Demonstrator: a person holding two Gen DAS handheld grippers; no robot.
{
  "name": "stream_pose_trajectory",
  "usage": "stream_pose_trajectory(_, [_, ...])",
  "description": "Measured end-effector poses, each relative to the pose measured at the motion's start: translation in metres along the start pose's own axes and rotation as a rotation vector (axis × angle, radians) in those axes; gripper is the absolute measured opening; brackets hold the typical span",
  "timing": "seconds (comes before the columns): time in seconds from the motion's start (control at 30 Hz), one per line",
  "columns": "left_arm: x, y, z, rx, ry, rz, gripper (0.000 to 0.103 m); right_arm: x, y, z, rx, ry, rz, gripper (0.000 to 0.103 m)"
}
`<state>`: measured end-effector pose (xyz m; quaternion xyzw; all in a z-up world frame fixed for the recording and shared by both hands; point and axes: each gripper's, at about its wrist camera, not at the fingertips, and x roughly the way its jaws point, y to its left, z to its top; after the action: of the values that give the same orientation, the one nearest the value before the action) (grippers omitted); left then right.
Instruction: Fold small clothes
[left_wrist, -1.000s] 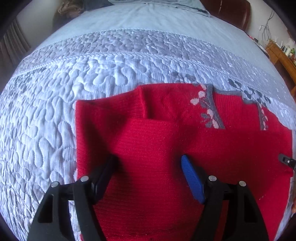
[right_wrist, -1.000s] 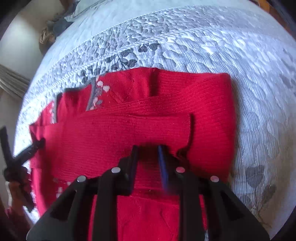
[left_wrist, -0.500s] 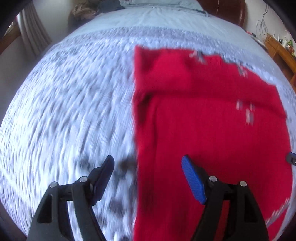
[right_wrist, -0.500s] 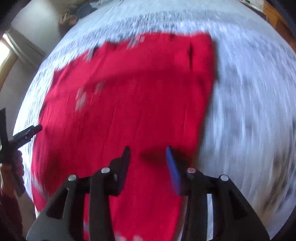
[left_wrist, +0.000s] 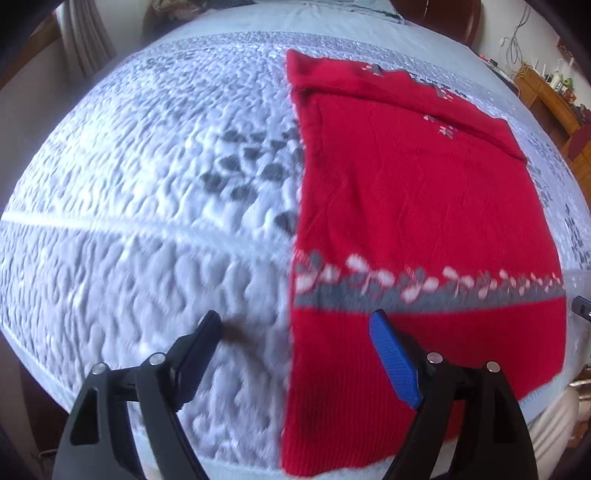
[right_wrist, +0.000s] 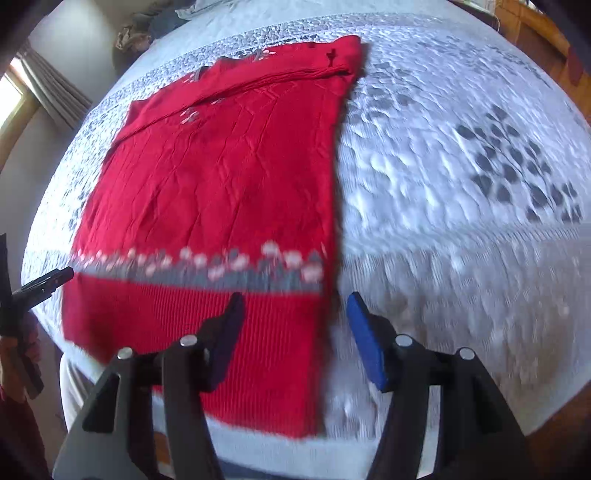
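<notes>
Two grippers hover above one red knit sweater (left_wrist: 417, 206) that lies flat on a pale quilted bedspread (left_wrist: 147, 184), and neither holds anything. In the left wrist view the garment fills the right half of the frame, its sleeves apparently folded in so it reads as a long rectangle, with a grey and pink flower band (left_wrist: 424, 284) across its lower part and the ribbed hem (left_wrist: 406, 369) nearest the camera. The left gripper (left_wrist: 295, 332) has its jaws wide apart, straddling the sweater's left edge, one finger over the quilt and the blue-padded one over the red knit. In the right wrist view the same garment occupies the centre and left of the frame, and the right gripper (right_wrist: 293, 314) likewise stands with jaws apart across the sweater's right edge near the hem. The knit looks soft, fairly thick and limp, so it will likely drape and sag between two holds and not keep its shape, though its ribbed surface should give the pads good purchase. A sensible hold would be the two lower corners of the hem, pinching through all layers, so the bottom can be carried up toward the folded collar end (right_wrist: 295, 62) at the top of the frame.
</notes>
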<state>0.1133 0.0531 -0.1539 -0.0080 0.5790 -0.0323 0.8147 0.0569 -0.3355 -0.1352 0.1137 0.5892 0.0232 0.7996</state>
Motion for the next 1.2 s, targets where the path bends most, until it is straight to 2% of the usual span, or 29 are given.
stream_pose_trajectory(0.17, [-0.005, 0.012, -0.022, -0.015, 0.034, -0.061, 0.085, -0.007, -0.011, -0.033, 0.036, 0.058, 0.066, 0.062])
stream_pose_trajectory(0.27, [-0.003, 0.009, -0.028, -0.002, 0.050, -0.065, 0.085, 0.003, -0.012, -0.045, 0.053, 0.103, 0.110, 0.062])
stream_pose_trajectory(0.4, [0.001, 0.003, -0.032, -0.004, 0.065, -0.079, 0.084, 0.016, -0.008, -0.053, 0.054, 0.118, 0.106, 0.061])
stream_pose_trajectory(0.53, [-0.004, 0.008, -0.038, -0.032, 0.084, -0.111, 0.072, 0.015, -0.002, -0.054, 0.041, 0.108, 0.095, 0.050])
stream_pose_trajectory(0.6, [-0.007, 0.011, -0.043, -0.042, 0.101, -0.137, 0.070, 0.014, -0.003, -0.054, 0.049, 0.116, 0.127, 0.044])
stream_pose_trajectory(0.67, [-0.008, 0.012, -0.046, -0.056, 0.121, -0.177, 0.070, 0.014, -0.007, -0.057, 0.068, 0.123, 0.163, 0.042])
stream_pose_trajectory(0.7, [-0.008, 0.011, -0.047, -0.048, 0.125, -0.187, 0.067, 0.014, -0.008, -0.057, 0.068, 0.124, 0.168, 0.037])
stream_pose_trajectory(0.73, [-0.007, 0.009, -0.048, -0.045, 0.127, -0.181, 0.062, 0.014, -0.009, -0.058, 0.066, 0.127, 0.170, 0.027])
stream_pose_trajectory(0.77, [-0.008, 0.008, -0.049, -0.039, 0.126, -0.154, 0.058, 0.014, -0.009, -0.058, 0.063, 0.130, 0.168, 0.020])
stream_pose_trajectory(0.8, [-0.007, 0.007, -0.048, -0.037, 0.127, -0.150, 0.047, 0.014, -0.008, -0.059, 0.063, 0.133, 0.178, 0.011])
stream_pose_trajectory(0.83, [-0.006, 0.005, -0.047, -0.041, 0.131, -0.156, 0.037, 0.013, -0.008, -0.059, 0.067, 0.134, 0.200, 0.008])
stream_pose_trajectory(0.87, [-0.006, 0.008, -0.045, -0.055, 0.134, -0.164, 0.033, 0.012, -0.007, -0.059, 0.072, 0.132, 0.209, 0.008])
stream_pose_trajectory(0.93, [-0.008, 0.013, -0.044, -0.080, 0.142, -0.217, 0.007, 0.009, -0.006, -0.059, 0.068, 0.125, 0.205, 0.008])
stream_pose_trajectory(1.0, [-0.011, 0.022, -0.045, -0.133, 0.151, -0.276, 0.007, 0.005, -0.006, -0.058, 0.069, 0.116, 0.210, 0.007])
stream_pose_trajectory(1.2, [-0.025, 0.025, -0.043, -0.149, 0.110, -0.332, 0.006, -0.013, -0.010, -0.053, 0.082, 0.076, 0.259, 0.007])
